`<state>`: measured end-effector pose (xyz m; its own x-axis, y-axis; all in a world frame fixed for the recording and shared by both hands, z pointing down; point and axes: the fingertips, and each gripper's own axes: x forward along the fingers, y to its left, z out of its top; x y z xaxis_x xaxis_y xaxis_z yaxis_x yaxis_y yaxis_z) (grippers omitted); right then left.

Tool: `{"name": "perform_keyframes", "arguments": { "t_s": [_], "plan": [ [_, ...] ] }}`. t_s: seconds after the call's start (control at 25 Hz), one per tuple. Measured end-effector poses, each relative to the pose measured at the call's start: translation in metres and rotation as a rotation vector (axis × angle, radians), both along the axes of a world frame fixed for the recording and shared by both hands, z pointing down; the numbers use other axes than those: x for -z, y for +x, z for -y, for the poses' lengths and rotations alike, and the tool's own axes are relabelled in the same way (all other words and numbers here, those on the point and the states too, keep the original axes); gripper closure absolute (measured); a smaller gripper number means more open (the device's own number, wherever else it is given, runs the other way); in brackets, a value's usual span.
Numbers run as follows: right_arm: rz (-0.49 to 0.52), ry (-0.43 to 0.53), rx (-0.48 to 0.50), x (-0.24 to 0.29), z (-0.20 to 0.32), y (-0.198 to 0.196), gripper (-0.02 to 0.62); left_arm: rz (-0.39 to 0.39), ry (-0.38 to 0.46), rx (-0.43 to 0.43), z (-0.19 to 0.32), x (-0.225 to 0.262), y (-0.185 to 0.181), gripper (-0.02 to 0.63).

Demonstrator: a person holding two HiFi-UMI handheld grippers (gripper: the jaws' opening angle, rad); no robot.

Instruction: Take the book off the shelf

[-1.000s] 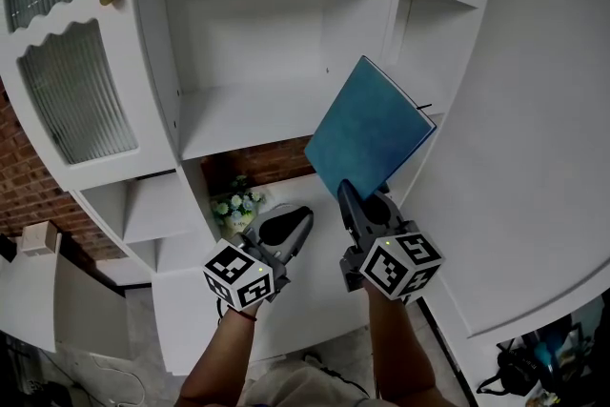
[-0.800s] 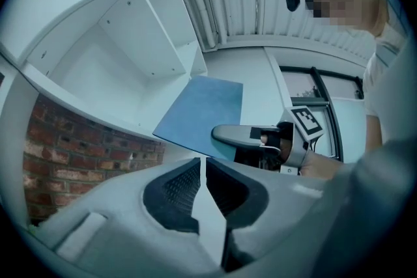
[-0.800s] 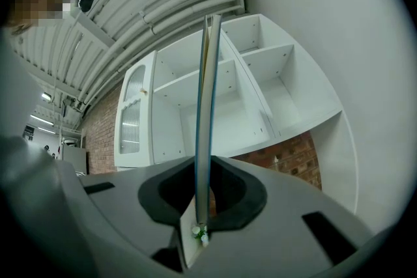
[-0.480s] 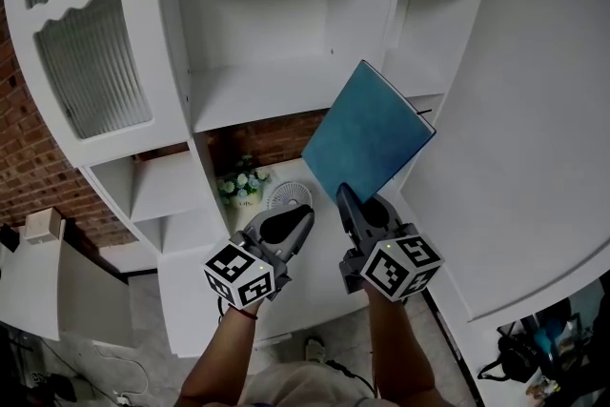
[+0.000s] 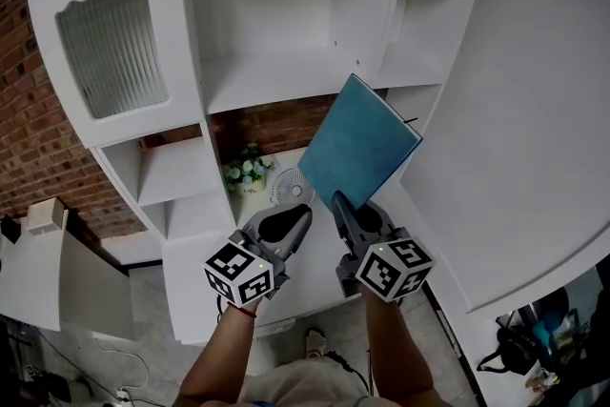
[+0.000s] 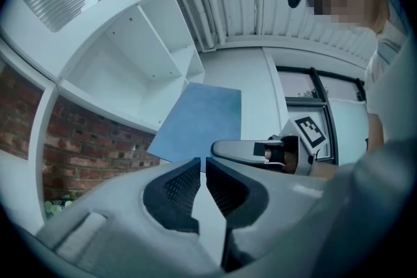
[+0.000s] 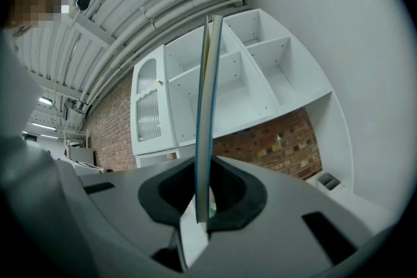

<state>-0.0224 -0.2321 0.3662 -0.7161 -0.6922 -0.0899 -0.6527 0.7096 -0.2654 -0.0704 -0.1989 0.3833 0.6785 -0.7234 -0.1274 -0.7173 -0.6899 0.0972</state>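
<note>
The thin blue rectangular book (image 5: 360, 141) is clamped by its lower edge between the jaws of the right gripper (image 5: 345, 208) and is held up in the air, clear of the white shelf unit (image 5: 276, 76) and in front of its open compartments. The left gripper (image 5: 290, 222) is held just beside the right one, jaws drawn together with nothing between them. Beyond both, a small pot of pale flowers (image 5: 246, 172) and a round white fan (image 5: 286, 189) are seen on the unit's lower ledge, against a red brick wall (image 5: 276, 121).
</note>
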Motion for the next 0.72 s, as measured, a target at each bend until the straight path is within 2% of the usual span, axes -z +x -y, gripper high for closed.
{"name": "perform_keyframes", "arguments": {
  "t_s": [0.72],
  "plan": [
    [-0.018, -0.077, 0.048, -0.040, -0.043, -0.032, 0.543, 0.013, -0.036, 0.037, -0.041, -0.021, -0.030, 0.594]
  ]
}}
